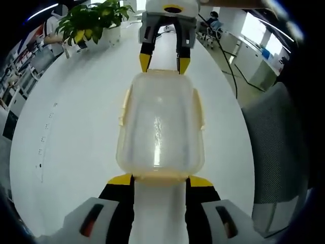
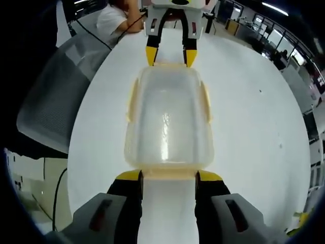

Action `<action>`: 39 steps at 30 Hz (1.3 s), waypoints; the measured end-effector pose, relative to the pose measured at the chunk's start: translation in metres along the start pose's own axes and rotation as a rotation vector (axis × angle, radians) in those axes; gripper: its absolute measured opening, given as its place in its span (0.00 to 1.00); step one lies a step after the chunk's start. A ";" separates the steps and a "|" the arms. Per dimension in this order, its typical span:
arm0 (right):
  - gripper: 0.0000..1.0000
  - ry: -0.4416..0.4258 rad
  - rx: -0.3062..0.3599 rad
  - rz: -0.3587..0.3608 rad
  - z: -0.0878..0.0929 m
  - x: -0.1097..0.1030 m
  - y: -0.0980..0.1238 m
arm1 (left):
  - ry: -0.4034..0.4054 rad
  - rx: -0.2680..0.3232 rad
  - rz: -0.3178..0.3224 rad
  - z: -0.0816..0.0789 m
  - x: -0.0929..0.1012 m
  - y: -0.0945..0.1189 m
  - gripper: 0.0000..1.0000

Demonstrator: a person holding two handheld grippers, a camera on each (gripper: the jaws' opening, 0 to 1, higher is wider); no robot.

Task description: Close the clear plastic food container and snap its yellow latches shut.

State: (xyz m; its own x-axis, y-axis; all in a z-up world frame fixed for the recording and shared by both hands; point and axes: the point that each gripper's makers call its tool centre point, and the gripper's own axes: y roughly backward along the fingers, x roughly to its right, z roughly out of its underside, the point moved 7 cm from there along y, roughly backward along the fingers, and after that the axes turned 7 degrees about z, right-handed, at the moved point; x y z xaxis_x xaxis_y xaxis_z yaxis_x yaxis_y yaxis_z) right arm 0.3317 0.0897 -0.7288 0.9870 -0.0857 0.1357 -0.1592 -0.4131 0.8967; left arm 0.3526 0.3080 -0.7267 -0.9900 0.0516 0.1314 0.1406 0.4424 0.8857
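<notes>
Container (image 1: 160,124) betw. both grippers' jaws

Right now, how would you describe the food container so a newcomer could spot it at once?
On the white table, between the two facing hand-held grippers, sits the clear plastic container. It is the rounded-rectangular see-through box with pale yellow latches along its sides, unlike the potted plant far behind.

Both cameras sit low and close at opposite short ends of the clear container (image 1: 160,127), looking along the white table (image 1: 76,132) towards each other. Each view has the opposite gripper at its far end (the shared ground is container and tabletop).
</notes>
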 end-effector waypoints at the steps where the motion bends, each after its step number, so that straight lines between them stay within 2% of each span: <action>1: 0.37 0.000 -0.001 0.000 0.000 0.001 0.000 | -0.002 0.000 0.000 0.000 0.000 0.000 0.33; 11: 0.39 0.003 -0.007 0.008 0.000 -0.001 0.001 | -0.008 0.000 0.001 -0.001 0.000 0.000 0.35; 16: 0.46 0.010 -0.006 0.030 -0.001 -0.002 0.001 | 0.029 0.007 0.005 0.002 0.000 0.000 0.36; 20: 0.46 -0.012 0.002 0.053 0.000 0.000 0.006 | 0.039 0.028 -0.005 0.003 0.000 0.005 0.36; 23: 0.46 -0.085 0.033 0.062 0.003 0.001 0.012 | 0.073 0.053 -0.012 0.005 0.000 0.012 0.36; 25: 0.46 -0.132 0.064 0.078 0.002 0.002 0.018 | 0.138 0.117 0.003 0.003 0.002 0.016 0.34; 28: 0.45 -0.191 0.093 0.089 0.003 0.003 0.025 | 0.185 0.148 -0.008 0.005 0.001 0.023 0.34; 30: 0.45 -0.256 0.133 0.107 0.001 0.004 0.031 | 0.229 0.194 -0.023 0.006 0.000 0.026 0.34; 33: 0.45 -0.319 0.153 0.120 -0.001 0.003 0.035 | 0.316 0.253 -0.038 0.006 0.000 0.029 0.33; 35: 0.45 -0.381 0.176 0.131 -0.002 0.002 0.035 | 0.357 0.293 -0.046 0.006 0.002 0.029 0.32; 36: 0.45 -0.440 0.198 0.119 -0.003 -0.001 0.035 | 0.366 0.304 -0.039 0.007 0.005 0.030 0.31; 39: 0.45 -0.539 0.233 0.126 -0.003 -0.005 0.036 | 0.470 0.389 -0.041 0.005 0.010 0.029 0.30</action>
State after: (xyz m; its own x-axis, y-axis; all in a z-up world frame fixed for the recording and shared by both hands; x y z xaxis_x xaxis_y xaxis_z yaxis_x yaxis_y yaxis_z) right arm 0.3214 0.0780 -0.6961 0.8204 -0.5694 -0.0525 -0.3347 -0.5527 0.7632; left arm 0.3472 0.3256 -0.7020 -0.8706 -0.3338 0.3614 -0.0002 0.7348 0.6783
